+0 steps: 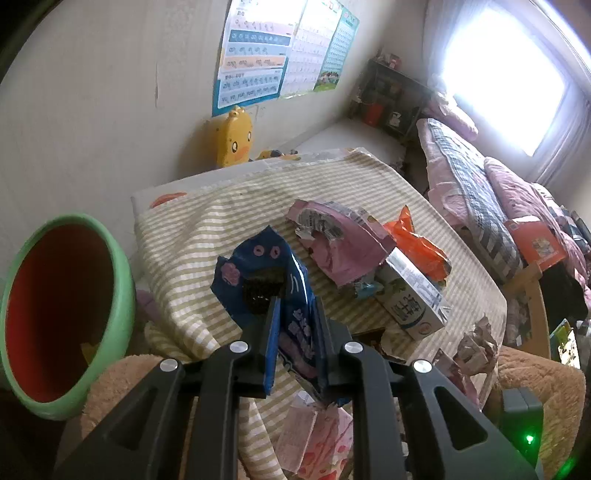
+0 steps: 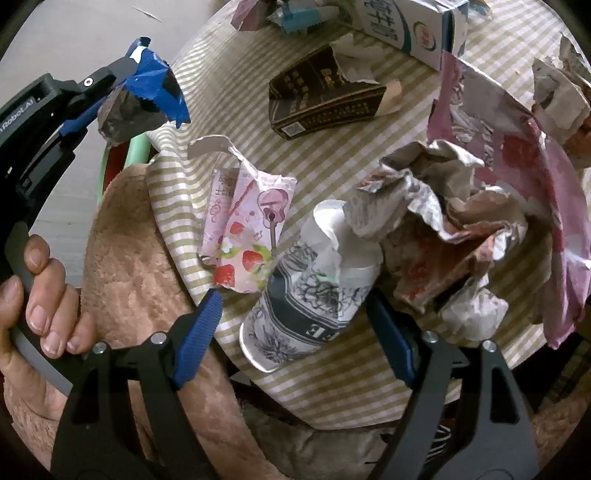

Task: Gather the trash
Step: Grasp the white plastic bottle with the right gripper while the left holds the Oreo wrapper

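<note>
My left gripper (image 1: 295,306) is shut on a crumpled blue snack wrapper (image 1: 255,266), which sticks up between its fingers. In the right wrist view the left gripper (image 2: 125,77) holds that wrapper (image 2: 155,88) above the green bin (image 2: 138,147). The bin (image 1: 122,280), red inside, stands tilted at the left beside the table. My right gripper (image 2: 295,306) is open and straddles a printed paper cup (image 2: 321,258) lying on its side on the striped cloth (image 2: 332,387). The left pad stands clear of the cup. The right pad is close beside it.
Trash lies on the cloth: a milk carton (image 2: 406,26), a dark torn box (image 2: 325,92), crumpled paper (image 2: 443,221), a pink strawberry carton (image 2: 247,236), a pink wrapper (image 1: 347,243), an orange bag (image 1: 417,243). A hand (image 2: 37,295) grips the left handle over a tan plush cushion (image 2: 136,258).
</note>
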{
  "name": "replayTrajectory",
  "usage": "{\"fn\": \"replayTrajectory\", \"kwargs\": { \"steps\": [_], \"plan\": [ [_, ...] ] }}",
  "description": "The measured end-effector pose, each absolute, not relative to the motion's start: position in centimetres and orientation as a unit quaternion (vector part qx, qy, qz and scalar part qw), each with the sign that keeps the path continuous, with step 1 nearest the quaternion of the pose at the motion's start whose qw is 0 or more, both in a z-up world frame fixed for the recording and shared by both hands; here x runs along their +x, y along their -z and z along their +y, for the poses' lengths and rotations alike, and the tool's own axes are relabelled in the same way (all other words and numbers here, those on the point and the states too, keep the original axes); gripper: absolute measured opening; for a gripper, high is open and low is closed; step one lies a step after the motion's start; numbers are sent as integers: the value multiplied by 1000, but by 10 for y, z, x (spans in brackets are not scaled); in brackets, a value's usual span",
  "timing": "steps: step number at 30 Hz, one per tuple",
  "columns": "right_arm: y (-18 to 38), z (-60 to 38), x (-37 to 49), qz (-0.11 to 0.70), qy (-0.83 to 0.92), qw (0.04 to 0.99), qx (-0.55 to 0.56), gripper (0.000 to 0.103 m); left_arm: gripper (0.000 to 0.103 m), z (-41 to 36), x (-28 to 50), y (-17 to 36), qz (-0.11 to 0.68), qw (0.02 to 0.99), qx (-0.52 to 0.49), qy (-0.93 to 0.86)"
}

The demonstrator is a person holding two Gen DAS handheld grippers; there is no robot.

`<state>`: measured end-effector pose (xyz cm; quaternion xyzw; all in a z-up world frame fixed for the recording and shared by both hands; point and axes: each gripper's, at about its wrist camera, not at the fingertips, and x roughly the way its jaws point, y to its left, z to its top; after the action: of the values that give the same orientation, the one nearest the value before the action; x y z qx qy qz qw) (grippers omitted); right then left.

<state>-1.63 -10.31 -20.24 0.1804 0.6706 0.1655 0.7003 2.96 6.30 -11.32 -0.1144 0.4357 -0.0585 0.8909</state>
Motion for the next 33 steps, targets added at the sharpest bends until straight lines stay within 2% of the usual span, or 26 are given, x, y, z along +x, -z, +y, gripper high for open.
{"fn": "replayTrajectory", "kwargs": {
  "steps": [6, 11, 12, 13, 16, 18, 23, 33],
  "plan": [
    [204, -104, -15, 668, -163, 701, 192, 79, 15, 64, 28, 106, 426, 895, -120, 61],
    [211, -111, -11, 665, -153, 702, 204, 67, 15, 66, 25, 104, 425, 892, -136, 71],
    [211, -112, -11, 663, -152, 705, 202, 62, 15, 66, 25, 104, 424, 892, -138, 73],
    [212, -114, -11, 662, -159, 703, 208, 47, 15, 67, 24, 104, 424, 892, -140, 74],
    [201, -120, -12, 639, -175, 718, 215, 39, 15, 68, 24, 103, 424, 890, -148, 80],
    [188, -120, -14, 617, -183, 736, 210, 28, 15, 67, 24, 102, 425, 890, -146, 83],
    [156, -121, -12, 569, -180, 784, 171, 28, 15, 71, 19, 92, 417, 894, -141, 82],
    [137, -133, -17, 523, -168, 817, 175, 28, 15, 76, 9, 74, 399, 900, -147, 99]
  ]
}}
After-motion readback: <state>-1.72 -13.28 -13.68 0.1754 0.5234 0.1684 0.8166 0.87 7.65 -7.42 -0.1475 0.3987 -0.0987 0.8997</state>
